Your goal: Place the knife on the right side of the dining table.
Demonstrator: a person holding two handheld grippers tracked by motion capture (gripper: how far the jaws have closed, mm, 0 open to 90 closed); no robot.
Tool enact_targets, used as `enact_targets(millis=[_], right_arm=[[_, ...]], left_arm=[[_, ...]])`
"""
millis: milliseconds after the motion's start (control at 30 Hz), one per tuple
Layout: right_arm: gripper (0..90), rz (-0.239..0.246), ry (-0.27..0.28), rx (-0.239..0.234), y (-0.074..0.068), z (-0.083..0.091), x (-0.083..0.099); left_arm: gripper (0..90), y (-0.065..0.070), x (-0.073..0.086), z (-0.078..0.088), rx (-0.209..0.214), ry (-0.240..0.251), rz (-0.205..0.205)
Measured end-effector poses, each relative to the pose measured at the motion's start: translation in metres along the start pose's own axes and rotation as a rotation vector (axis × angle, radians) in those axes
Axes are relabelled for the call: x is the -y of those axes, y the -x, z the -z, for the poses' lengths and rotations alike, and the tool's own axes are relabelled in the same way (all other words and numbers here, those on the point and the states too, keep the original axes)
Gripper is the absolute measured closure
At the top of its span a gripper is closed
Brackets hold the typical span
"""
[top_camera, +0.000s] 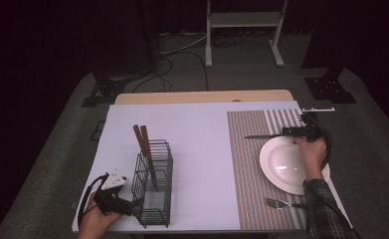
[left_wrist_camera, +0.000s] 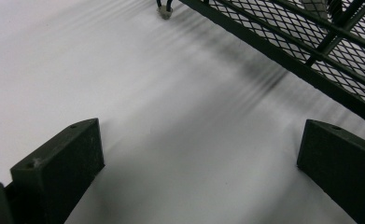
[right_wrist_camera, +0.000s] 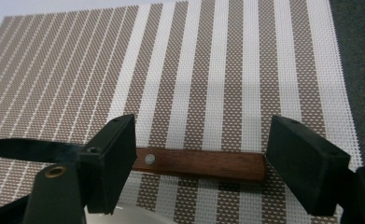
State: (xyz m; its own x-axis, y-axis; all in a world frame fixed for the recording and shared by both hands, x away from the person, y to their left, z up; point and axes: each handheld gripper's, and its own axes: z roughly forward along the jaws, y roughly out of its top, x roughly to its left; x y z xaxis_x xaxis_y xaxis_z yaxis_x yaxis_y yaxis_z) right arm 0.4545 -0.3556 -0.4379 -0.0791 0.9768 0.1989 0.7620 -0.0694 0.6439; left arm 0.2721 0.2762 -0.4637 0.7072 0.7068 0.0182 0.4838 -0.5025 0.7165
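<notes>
High view: the right gripper [top_camera: 287, 131] hovered at the far edge of the white plate [top_camera: 276, 172], over the striped placemat [top_camera: 246, 149], where a knife [top_camera: 261, 136] lay with its blade pointing left. A fork [top_camera: 277, 202] rested on the mat just near of the plate. The left gripper [top_camera: 132, 205] sat at the table's near left corner, against the black wire cutlery caddy [top_camera: 154, 186], which held two wooden-handled utensils [top_camera: 143, 139].

Left gripper view: its jaws stood wide over bare white tabletop [left_wrist_camera: 124, 84], nothing between them, with the caddy's mesh [left_wrist_camera: 320, 42] beside the right-hand jaw.

Right gripper view: the jaws were spread apart, the knife's wooden handle [right_wrist_camera: 203, 164] lying flat on the mat between them, unpressed.
</notes>
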Motion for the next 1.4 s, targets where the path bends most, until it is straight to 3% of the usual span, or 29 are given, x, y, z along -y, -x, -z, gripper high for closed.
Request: enact_targets(millis=[267, 500, 533, 567, 1100, 1400], right_arm=[[19.8, 0.029, 0.05, -0.023, -0.008, 0.011, -0.004], [9.1, 0.082, 0.098, -0.03, -0.024, 0.024, -0.004], [1.7, 0.096, 0.104, -0.035, -0.03, 0.026, -0.004], [0.0, 0.104, 0.096, -0.033, -0.033, 0.027, -0.004], [0.0, 0.295, 0.123, -0.172, -0.097, 0.057, 0.009], [0.0, 0.358, 0.138, -0.255, -0.122, 0.071, 0.022]], left_arm=[[0.0, 0.0, 0.0, 0.0, 0.0, 0.0, 0.001], [0.0, 0.0, 0.0, 0.0, 0.0, 0.001, -0.001], [0.0, 0.0, 0.0, 0.0, 0.0, 0.0, -0.001], [0.0, 0.0, 0.0, 0.0, 0.0, 0.0, -0.001], [0.0, 0.0, 0.0, 0.0, 0.0, 0.0, -0.001], [0.0, 0.0, 0.0, 0.0, 0.001, -0.003, -0.001]])
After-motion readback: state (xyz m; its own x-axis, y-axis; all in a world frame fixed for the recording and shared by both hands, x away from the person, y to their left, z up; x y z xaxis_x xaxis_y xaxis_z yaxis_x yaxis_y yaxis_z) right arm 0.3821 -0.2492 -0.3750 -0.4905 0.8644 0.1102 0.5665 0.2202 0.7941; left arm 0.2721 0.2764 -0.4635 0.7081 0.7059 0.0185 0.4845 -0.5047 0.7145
